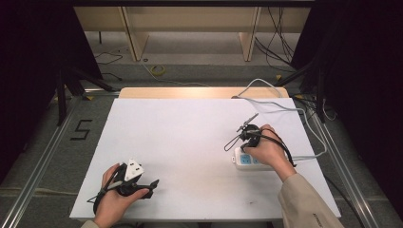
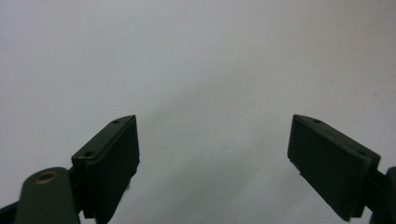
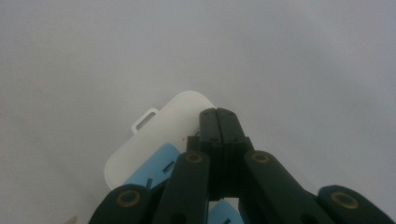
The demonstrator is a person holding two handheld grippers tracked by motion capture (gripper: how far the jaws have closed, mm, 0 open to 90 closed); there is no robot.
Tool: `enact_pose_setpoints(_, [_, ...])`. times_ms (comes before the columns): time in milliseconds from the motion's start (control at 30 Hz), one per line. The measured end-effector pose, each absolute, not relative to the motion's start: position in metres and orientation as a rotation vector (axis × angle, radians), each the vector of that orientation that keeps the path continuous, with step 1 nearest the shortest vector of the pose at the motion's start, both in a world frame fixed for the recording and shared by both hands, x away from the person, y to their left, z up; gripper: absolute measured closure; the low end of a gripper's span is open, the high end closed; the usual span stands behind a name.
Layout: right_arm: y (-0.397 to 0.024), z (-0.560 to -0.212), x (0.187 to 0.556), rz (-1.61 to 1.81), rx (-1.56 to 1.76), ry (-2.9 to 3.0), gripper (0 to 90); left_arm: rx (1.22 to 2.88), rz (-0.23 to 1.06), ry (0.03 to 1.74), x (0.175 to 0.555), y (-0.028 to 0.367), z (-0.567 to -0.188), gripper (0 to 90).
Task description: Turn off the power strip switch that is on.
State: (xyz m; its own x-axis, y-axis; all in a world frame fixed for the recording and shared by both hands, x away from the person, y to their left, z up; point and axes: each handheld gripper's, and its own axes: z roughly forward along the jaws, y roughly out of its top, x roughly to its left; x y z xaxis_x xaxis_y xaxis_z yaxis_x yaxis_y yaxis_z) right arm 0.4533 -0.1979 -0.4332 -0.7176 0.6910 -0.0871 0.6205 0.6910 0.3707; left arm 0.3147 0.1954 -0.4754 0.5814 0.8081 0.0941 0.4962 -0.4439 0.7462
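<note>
High view, near edge: a person's two forearms come in from the bottom, each hand around a hand-held gripper.
Left hand (image 1: 114, 197): rests on the near left part of the white worktop (image 1: 190, 142), with a grey three-cornered plate on top of what it holds.
Left hand-held gripper (image 1: 153, 184): lies low over the worktop, pointing toward the right; in the left gripper view (image 2: 215, 154) its two black jaws stand wide apart with bare white surface between them.
Right hand (image 1: 268, 149): farther in on the right side, a beige sleeve (image 1: 306, 204) behind it, black cable looped around the wrist.
Power strip (image 1: 247, 160): white with light blue socket faces, lying on the right part of the worktop directly beneath the right hand.
Right hand-held gripper (image 3: 218, 122): in the right gripper view its jaws are pressed together with nothing between them, the tips over the rounded white end of the power strip (image 3: 159, 135); whether they touch it cannot be told.
Power strip cable (image 1: 280, 107): pale grey, curving from the strip toward the far right corner of the worktop.
Beyond the worktop: grey floor, a yellow cable coil (image 1: 158, 70) and pale wooden furniture legs.
</note>
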Motion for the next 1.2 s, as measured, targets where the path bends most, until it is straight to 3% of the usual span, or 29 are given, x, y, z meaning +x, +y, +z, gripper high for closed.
enact_pose_setpoints(1200, [-0.2034,-0.4349,0.448,0.554,1.1,2.625,90.0,2.12,0.582,1.038,0.3149,0.1954,-0.4756,16.6])
